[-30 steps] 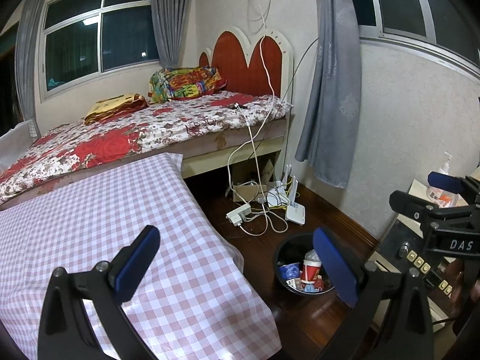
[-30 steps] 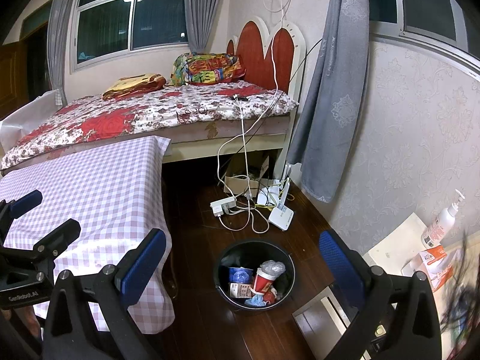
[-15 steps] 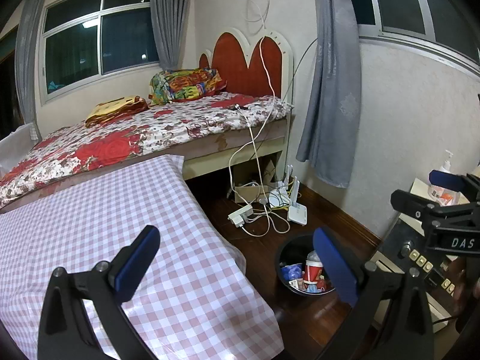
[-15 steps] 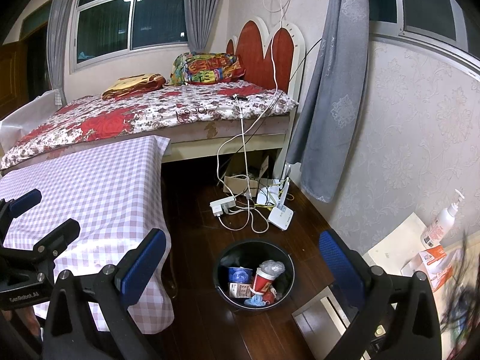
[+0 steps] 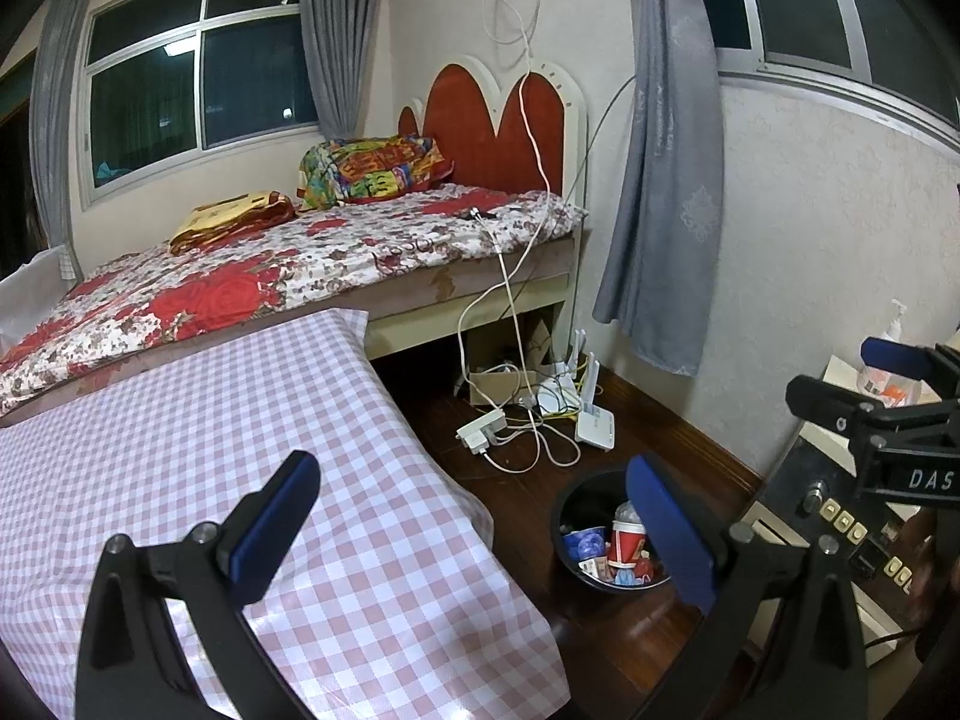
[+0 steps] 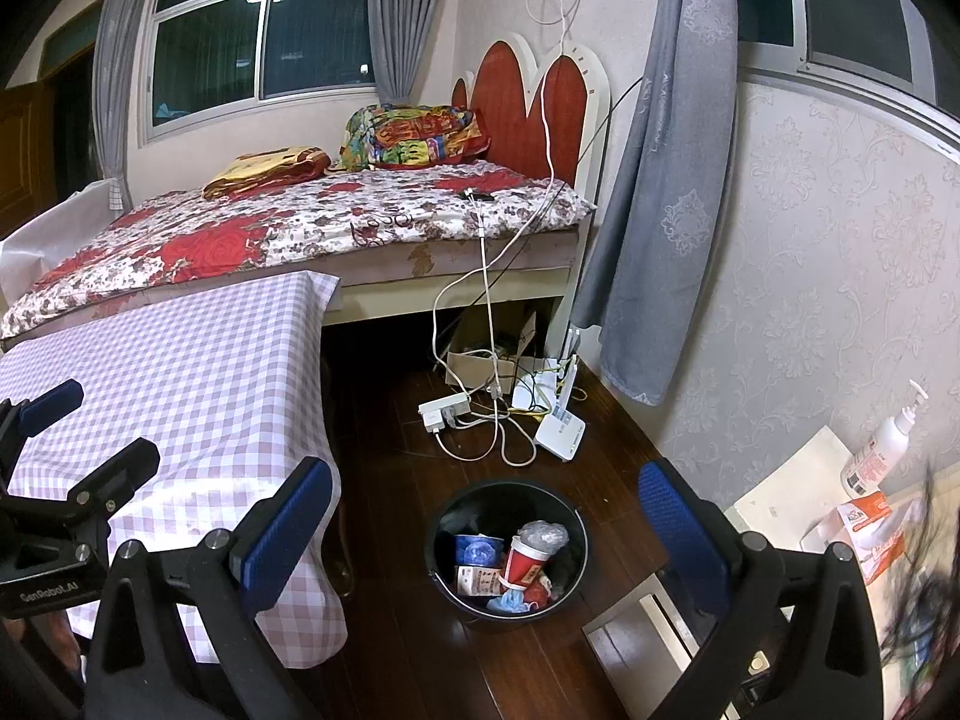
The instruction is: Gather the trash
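A black round bin stands on the dark wood floor and holds trash: a red paper cup, a blue cup, cartons and crumpled wrap. It also shows in the left wrist view. My right gripper is open and empty, held above the bin. My left gripper is open and empty over the edge of the pink checked table. Each gripper shows in the other's view, the left one at the left edge and the right one at the right edge.
A bed with a floral cover stands behind the table. A power strip, cables and a white router lie on the floor past the bin. A pump bottle, papers and an orange packet sit on a low unit at right.
Both grippers have stayed open and nearly still. The left wrist view has drifted very slightly.
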A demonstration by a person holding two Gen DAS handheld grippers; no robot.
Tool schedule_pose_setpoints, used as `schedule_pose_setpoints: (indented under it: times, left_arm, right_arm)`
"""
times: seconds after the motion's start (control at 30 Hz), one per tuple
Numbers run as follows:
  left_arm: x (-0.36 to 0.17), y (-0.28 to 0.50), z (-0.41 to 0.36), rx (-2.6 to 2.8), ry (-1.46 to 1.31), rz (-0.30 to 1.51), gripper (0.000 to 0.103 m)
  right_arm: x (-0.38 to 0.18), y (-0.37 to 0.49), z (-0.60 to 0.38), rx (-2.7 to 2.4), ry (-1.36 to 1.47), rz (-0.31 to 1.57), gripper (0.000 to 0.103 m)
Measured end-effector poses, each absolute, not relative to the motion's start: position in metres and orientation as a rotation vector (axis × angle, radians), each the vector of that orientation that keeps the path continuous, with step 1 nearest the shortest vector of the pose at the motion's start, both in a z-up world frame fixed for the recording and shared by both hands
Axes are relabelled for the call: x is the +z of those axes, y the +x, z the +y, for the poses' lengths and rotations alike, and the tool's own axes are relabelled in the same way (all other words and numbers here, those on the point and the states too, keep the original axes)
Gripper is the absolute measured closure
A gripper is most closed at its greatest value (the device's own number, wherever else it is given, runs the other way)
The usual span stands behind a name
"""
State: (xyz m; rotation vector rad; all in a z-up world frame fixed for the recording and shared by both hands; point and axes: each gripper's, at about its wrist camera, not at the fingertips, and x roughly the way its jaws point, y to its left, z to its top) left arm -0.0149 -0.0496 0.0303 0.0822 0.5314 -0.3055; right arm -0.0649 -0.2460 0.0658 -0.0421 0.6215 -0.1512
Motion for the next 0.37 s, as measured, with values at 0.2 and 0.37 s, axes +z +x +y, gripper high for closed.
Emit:
schedule_pose_setpoints:
  times: [0.2, 0.37]
  left_arm:
    - [0.0287, -0.014, -0.0464, -0.273, 0.095, 0.505, 0.001]
    - [0.0264, -0.0146, -0.0461, -0.293, 0.091, 0.518, 0.001]
  right_arm:
    - [0.0659, -0.0651, -0.2458, -0.153, -0.043, 0.622, 0.0]
    - [0.0637, -0.0637, -0.2488, -0.152, -0.043, 0.629, 0.0]
